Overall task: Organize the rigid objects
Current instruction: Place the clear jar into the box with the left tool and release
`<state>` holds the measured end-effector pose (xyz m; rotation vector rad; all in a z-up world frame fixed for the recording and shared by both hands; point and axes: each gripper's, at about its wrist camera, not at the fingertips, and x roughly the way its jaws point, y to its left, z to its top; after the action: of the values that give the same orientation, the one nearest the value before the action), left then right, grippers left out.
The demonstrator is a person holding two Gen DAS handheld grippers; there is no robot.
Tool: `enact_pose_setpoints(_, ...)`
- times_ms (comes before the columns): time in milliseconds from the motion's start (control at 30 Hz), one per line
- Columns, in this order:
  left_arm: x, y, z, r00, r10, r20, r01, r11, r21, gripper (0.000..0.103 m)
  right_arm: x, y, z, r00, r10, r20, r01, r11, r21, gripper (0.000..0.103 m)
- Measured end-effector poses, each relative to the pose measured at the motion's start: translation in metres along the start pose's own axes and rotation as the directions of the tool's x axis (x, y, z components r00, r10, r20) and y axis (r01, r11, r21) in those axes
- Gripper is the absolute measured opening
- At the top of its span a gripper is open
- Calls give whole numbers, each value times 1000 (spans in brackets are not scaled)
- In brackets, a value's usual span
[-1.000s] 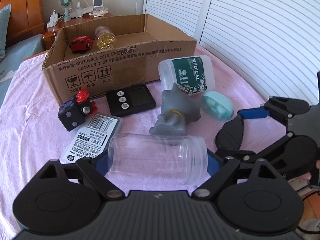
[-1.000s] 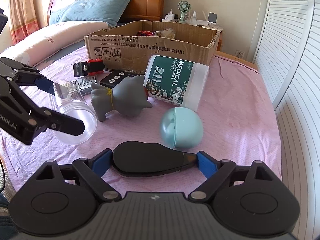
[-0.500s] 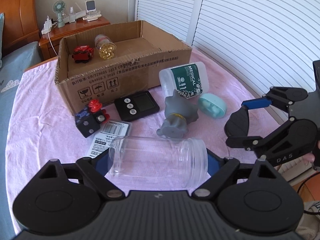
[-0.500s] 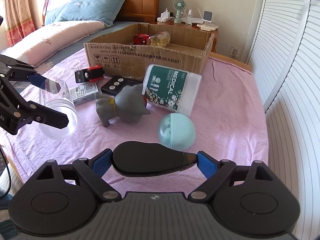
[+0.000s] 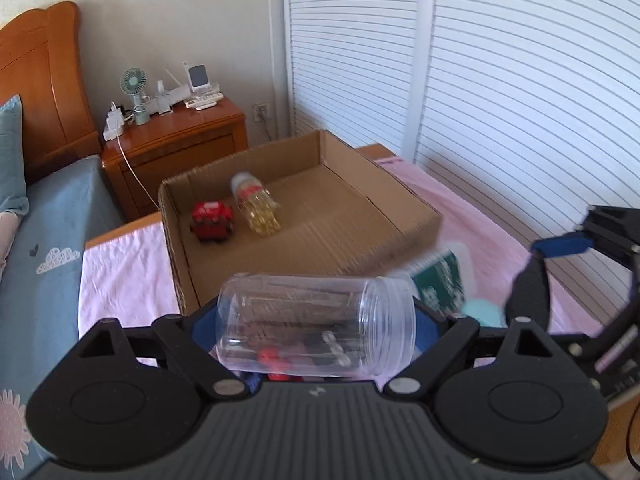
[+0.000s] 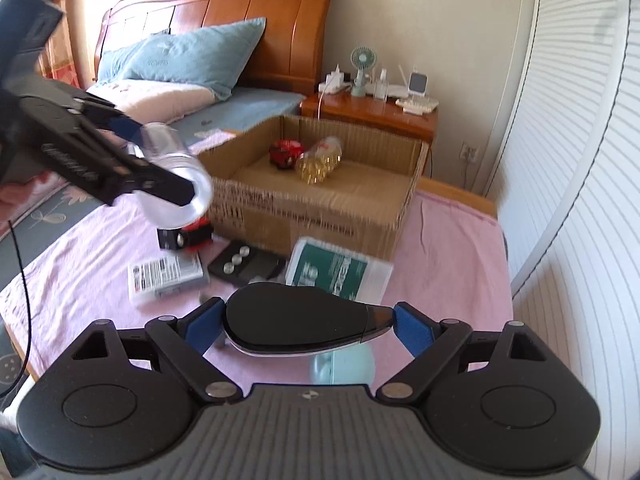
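Clear plastic, the empty jar (image 5: 316, 324) lies crosswise between the blue pads of the left gripper (image 5: 316, 330). The fingers are spread wide and clamped on the jar's two ends, closed base at one pad and threaded open mouth at the other. The jar is held in the air, just short of the near wall of the cardboard box (image 5: 304, 216).

The right gripper (image 6: 306, 320) is likewise spread wide, with its fingers (image 6: 414, 330) pressed against the two ends of a black teardrop-shaped case (image 6: 296, 322). The case is held level, above the pink bedsheet (image 6: 448, 248) and in front of the box.

On the sheet in front of the box, from the right wrist view:
- a pale teal egg-shaped case (image 6: 344, 366), partly hidden below the black case;
- a white container with a green label (image 6: 340, 272), lying on its side just before the box's near wall;
- a black timer with three round buttons (image 6: 244, 262), beside the container;
- a flat pack with a barcode label (image 6: 164, 276), beside the timer;
- a black-and-red toy (image 6: 186, 236), close to the box's near corner.

Inside the box, against its far wall, a red toy car (image 5: 212, 220) and a bottle of yellow capsules (image 5: 258, 208) lie side by side. The bottle is on its side.

Behind the box stands a wooden nightstand (image 5: 176, 144) carrying a small green fan (image 5: 134, 90).
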<state>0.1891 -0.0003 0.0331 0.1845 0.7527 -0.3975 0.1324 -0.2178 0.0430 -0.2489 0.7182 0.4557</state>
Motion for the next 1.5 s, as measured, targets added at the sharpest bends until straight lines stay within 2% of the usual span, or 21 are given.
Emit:
enact_pose_setpoints(133, 28, 13, 19, 999, 44, -4, -44, 999, -15, 90, 6, -2, 21, 1000, -11, 29, 12, 1000, -23, 93)
enact_pose_setpoints(267, 43, 23, 20, 994, 96, 43, -95, 995, -43, 96, 17, -6, 36, 999, -26, 39, 27, 999, -22, 93)
enact_pose_setpoints(400, 43, 30, 12, 996, 92, 12, -91, 993, -81, 98, 26, -11, 47, 999, -17, 43, 16, 1000, 2, 93)
enact_pose_setpoints(533, 34, 30, 1, 990, 142, -21, -144, 985, -92, 98, 37, -15, 60, 999, -11, 46, 11, 1000, 9, 93)
enact_pose_setpoints(700, 16, 30, -17, 992, 115, -44, -121, 980, -157, 98, 55, -20, 79, 999, -12, 46, 12, 1000, 21, 93)
enact_pose_setpoints(1000, -21, 18, -45, 984, 173, -53, -180, 962, -204, 98, 100, -22, 106, 1000, -19, -23, 21, 997, 76, 93)
enact_pose_setpoints(1067, -24, 16, -48, 982, 182, -57, -190, 959, -212, 98, 109, -22, 108, 999, -36, -35, 39, 995, 88, 102)
enact_pose_setpoints(1100, -25, 16, -50, 981, 187, -59, -196, 956, -219, 98, 111, -21, 107, 998, -45, -32, 47, 995, 91, 103)
enact_pose_setpoints(1267, -28, 15, -57, 977, 199, -80, -213, 949, -234, 98, 110, -19, 101, 999, -25, -47, 31, 992, 126, 103)
enact_pose_setpoints(1500, -33, 13, -60, 972, 219, -84, -233, 937, -262, 98, 90, -23, 83, 994, -72, -82, 85, 982, 167, 103)
